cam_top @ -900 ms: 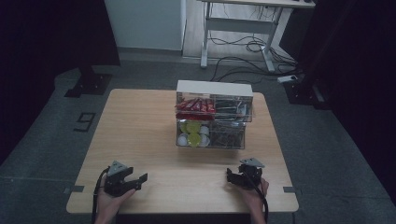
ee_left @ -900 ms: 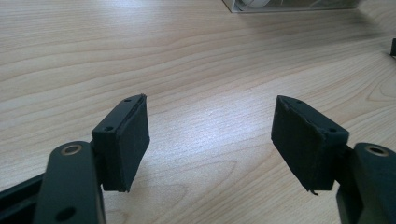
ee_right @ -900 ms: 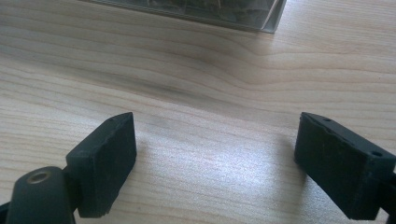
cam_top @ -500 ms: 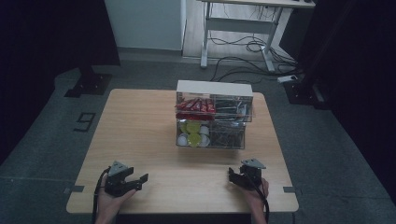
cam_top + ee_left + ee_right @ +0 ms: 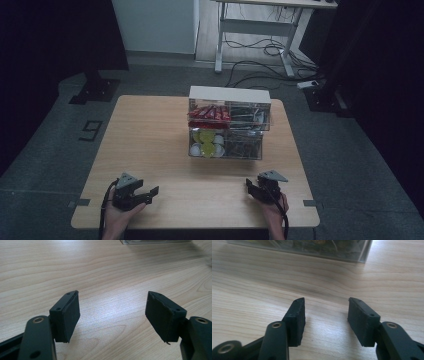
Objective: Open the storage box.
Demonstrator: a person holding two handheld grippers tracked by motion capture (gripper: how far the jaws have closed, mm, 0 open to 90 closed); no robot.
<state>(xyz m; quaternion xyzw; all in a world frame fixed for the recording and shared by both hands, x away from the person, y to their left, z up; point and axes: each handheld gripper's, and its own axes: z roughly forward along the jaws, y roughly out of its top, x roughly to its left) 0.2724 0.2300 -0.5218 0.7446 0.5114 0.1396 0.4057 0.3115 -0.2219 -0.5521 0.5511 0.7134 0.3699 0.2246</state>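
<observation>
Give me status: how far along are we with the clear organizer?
Nothing looks done yet. The clear organizer sits mid-table with red packets above and yellow and white pods below. Left tool and right tool are both open, empty, at the near table edge. The reach and everything after it remain.

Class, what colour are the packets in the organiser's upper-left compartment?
Red packets, best seen in the high view, inside the clear organiser.

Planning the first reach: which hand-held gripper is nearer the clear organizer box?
Right. The right hand-held gripper sits just below the box's right end; the left hand-held gripper is farther off, toward the table's left front.
</observation>
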